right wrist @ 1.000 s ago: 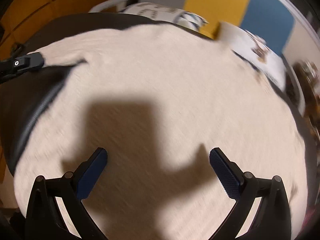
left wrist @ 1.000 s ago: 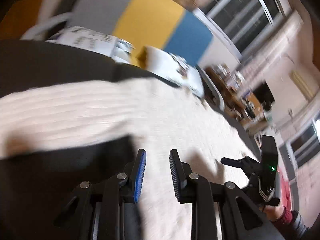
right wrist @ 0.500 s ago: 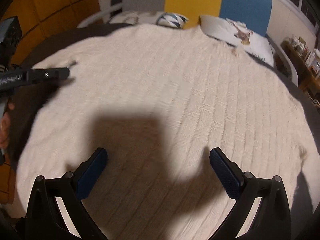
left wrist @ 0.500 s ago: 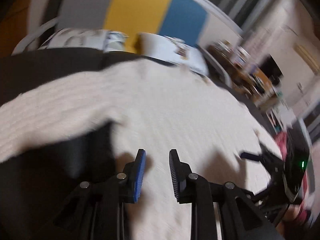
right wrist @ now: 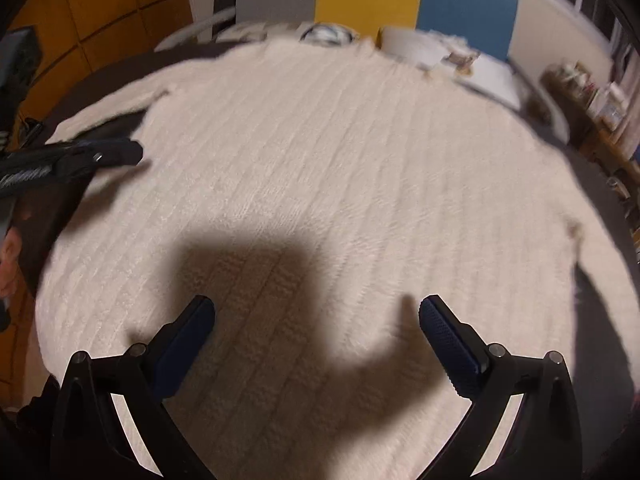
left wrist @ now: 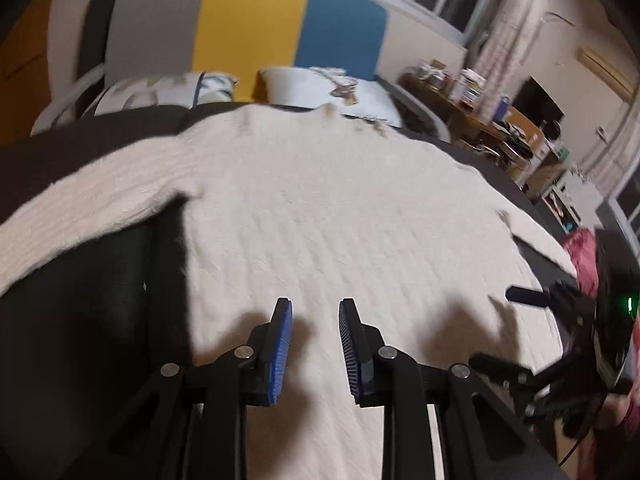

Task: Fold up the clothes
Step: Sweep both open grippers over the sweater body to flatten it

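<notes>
Since a second ago both cameras have tilted up and steadied: the left view now takes in more of the headboard and pillows (left wrist: 328, 88), and the left gripper (left wrist: 315, 344) sits squarely over the garment rather than at its dark edge. Its jaws stand a narrow gap apart, with nothing between them. The right gripper (right wrist: 316, 344) has its jaws spread wide, also empty, hovering above the cloth with its shadow cast ahead.

One risk, as I judge it, is a shallow pinch: the knit is thick and springy, so jaws closing on a flat stretch may only skim the pile and slip off, or catch just the top layer and drag the body askew. Another is that the two grippers, near each other over the lower body, pull unevenly and leave a crooked crease. The loose sleeve could also trail off the bed's side if it is swung carelessly.

A cream ribbed sweater (right wrist: 340, 168) lies spread flat on the bed's dark cover (left wrist: 80, 320), body smooth, neckline toward the pillows. One sleeve (left wrist: 80, 208) reaches out to the left across the dark cover; the other side runs toward the right edge. No fold shows in it, so it lies open and wants folding.
</notes>
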`<state>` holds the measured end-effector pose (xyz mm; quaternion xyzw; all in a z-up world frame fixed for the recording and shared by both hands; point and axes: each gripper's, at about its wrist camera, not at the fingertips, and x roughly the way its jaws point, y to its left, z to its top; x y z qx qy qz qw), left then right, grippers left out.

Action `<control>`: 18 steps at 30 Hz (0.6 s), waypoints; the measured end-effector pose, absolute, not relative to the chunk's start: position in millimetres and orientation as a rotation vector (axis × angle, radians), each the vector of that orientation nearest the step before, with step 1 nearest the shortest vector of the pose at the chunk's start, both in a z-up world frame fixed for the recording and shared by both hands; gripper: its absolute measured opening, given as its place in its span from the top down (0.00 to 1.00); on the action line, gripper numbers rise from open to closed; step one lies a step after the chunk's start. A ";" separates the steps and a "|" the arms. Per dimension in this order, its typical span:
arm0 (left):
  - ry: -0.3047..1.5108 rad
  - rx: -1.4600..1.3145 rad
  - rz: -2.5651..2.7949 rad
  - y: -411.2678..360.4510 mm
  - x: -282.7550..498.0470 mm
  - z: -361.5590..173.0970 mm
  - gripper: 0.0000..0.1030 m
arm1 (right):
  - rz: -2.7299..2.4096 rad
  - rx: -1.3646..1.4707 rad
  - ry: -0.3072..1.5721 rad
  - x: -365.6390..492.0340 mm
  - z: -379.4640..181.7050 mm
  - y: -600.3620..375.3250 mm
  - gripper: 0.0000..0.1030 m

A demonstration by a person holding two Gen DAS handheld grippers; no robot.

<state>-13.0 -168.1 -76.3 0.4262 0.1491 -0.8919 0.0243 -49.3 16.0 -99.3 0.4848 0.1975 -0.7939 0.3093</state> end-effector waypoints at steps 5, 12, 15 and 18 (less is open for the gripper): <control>0.430 1.376 -2.696 -148.3 1.9 -107.3 0.76 | -2.143 1.323 0.486 -39.7 -100.1 46.3 0.00; 0.406 1.410 -2.626 -141.1 -23.4 -95.0 0.76 | -2.139 1.307 0.400 -32.4 -107.2 71.7 0.00; 0.320 1.362 -2.700 -119.2 -33.5 -76.7 0.76 | -2.135 1.280 0.386 -32.6 -106.5 75.2 0.00; 0.207 1.325 -2.769 -94.2 -45.2 -60.4 0.76 | -2.129 1.289 0.373 -34.9 -101.1 82.8 0.00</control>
